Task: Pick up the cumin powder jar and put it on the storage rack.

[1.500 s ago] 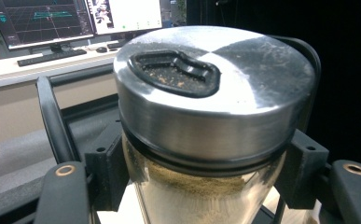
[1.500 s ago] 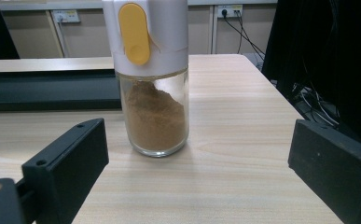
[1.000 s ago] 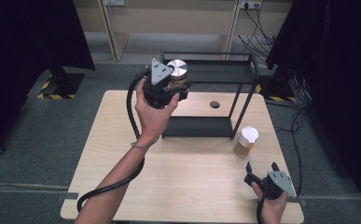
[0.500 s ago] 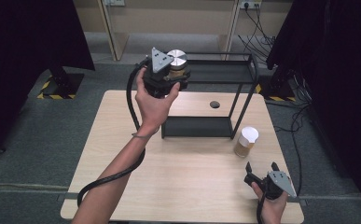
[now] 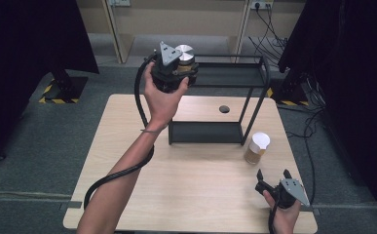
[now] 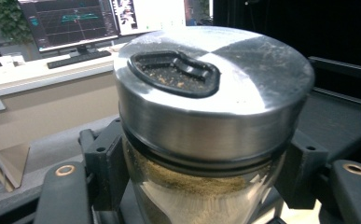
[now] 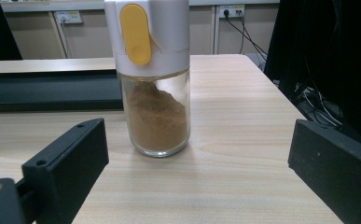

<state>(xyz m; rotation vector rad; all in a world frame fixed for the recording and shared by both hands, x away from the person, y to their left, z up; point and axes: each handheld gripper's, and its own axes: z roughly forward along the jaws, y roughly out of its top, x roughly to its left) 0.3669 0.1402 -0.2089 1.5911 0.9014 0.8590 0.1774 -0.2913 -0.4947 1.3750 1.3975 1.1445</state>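
Note:
My left gripper (image 5: pixel 180 68) is shut on a glass spice jar with a round metal lid (image 5: pixel 184 51), held high at the left end of the black rack's top shelf (image 5: pixel 235 74). In the left gripper view the jar (image 6: pixel 211 102) stands upright between the jaws, with tan powder inside. A second jar (image 5: pixel 257 147), with a white cap and brown powder, stands on the table right of the rack. My right gripper (image 5: pixel 273 173) rests open near the table's front right corner. In the right gripper view that jar (image 7: pixel 155 93) stands ahead of the open jaws, apart from them.
The black two-level wire rack sits at the back middle of the wooden table (image 5: pixel 200 195), its lower shelf (image 5: pixel 205 132) bare. A round hole (image 5: pixel 224 108) marks the tabletop under the rack. Cables and dark curtains lie beyond the right edge.
My left hand has carried the metal-lidded jar upward and farther toward the rack's top shelf. The right gripper has stayed where it was.

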